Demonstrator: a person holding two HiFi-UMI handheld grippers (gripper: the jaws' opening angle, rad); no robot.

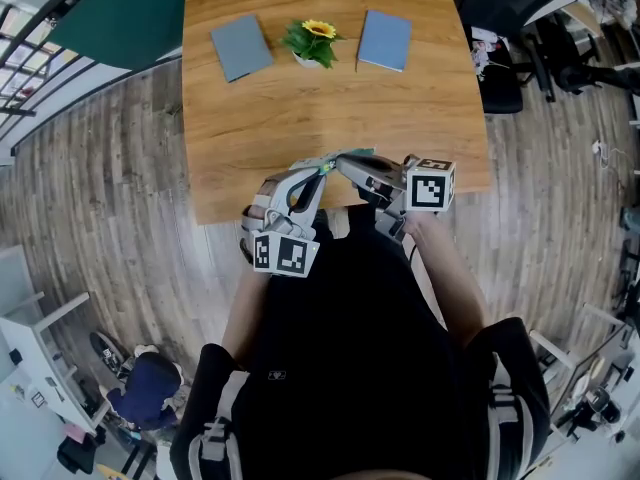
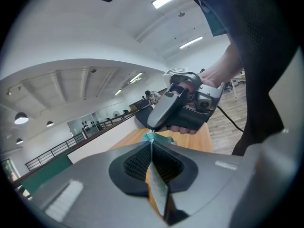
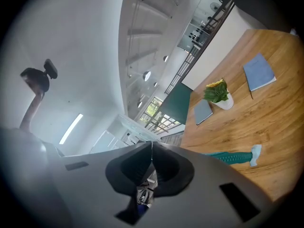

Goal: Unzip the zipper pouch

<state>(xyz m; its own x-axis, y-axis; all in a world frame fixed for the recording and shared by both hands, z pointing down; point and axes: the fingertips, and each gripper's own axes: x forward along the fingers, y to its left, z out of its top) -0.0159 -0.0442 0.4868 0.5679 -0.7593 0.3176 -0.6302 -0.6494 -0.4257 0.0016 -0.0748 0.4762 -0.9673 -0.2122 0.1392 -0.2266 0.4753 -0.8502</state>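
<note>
In the left gripper view, the left gripper has its fingers clamped on the pouch, which shows as a thin sheet standing edge-on between the pads. Only a narrow margin seems caught. A firm tug from the other side could slide the sheet out. The right gripper comes in from ahead, and its tip meets the teal end of the pouch just past the left fingers. With the two grips this near each other, the slider may have little free run before it meets the left pads.

In the right gripper view, that gripper's fingers are pressed together, and nothing shows plainly between them. The teal zipper comes out from behind one finger and trails off to the right above the table, ending in a pale tab. I cannot tell whether the pull is pinched. If the fingers have closed on air or only on the zipper cloth, a pull would either slip off or drag the whole pouch without opening it. The gripper also looks rolled, so an off-line pull could jam the teeth.

In the head view, both grippers meet close to the person's body, at the near edge of the table. The pouch hangs between them, not resting on the wood. If either grip lets go, it would likely swing or fall past the edge to the floor.
</note>
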